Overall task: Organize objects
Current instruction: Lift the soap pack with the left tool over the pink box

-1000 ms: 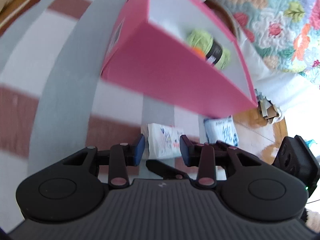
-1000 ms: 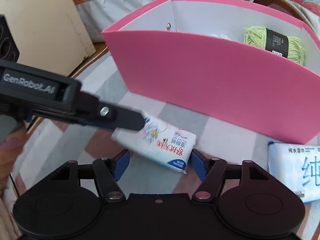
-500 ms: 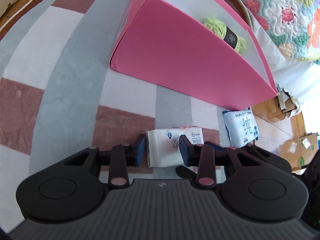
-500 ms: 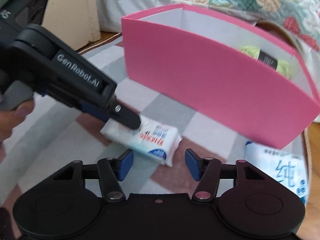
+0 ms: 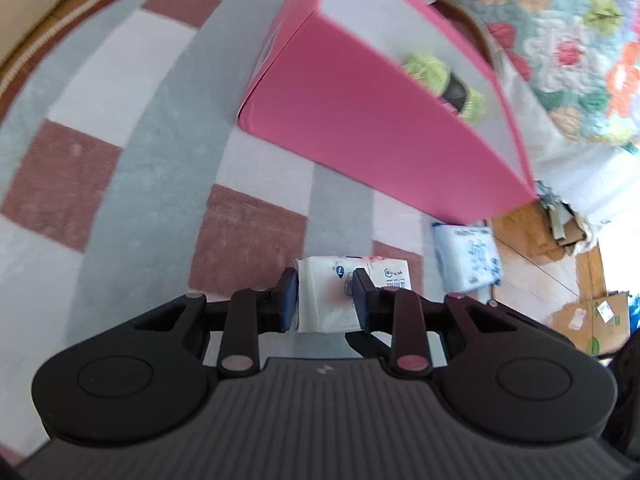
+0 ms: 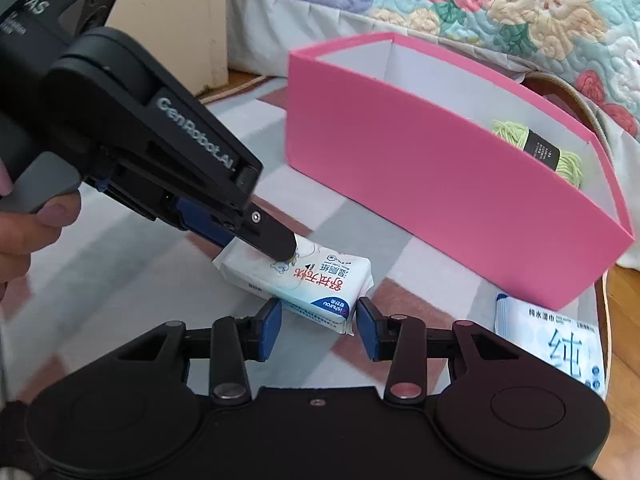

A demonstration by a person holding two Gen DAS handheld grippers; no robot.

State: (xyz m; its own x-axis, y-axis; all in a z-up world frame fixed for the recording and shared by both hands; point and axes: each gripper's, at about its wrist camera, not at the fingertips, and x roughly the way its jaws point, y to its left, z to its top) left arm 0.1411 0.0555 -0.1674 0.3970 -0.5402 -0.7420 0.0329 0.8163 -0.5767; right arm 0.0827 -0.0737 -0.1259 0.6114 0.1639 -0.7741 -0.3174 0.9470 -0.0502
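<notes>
A white tissue pack (image 5: 384,272) with red and blue print lies over the chequered rug, and my left gripper (image 5: 324,292) is shut on its near end. In the right wrist view the left gripper's upper finger (image 6: 268,232) presses on the same pack (image 6: 316,280). My right gripper (image 6: 319,326) is closing, with the pack's other end between its blue pads, which are not clearly pressing on it. Behind stands an open pink box (image 6: 420,176) holding green yarn (image 6: 536,148). In the left wrist view the box (image 5: 360,128) and the yarn (image 5: 452,84) sit at upper right.
A second blue-and-white tissue pack (image 6: 560,344) lies on the rug right of the box (image 5: 468,256). A bed with a floral quilt (image 6: 480,8) runs behind. A beige cabinet (image 6: 192,20) stands at the left, and cardboard boxes (image 5: 600,316) sit on the wooden floor.
The left jaws have drawn in onto the tissue pack. The right jaws have narrowed from wide apart to close around the pack's other end, and the right view has swung round.
</notes>
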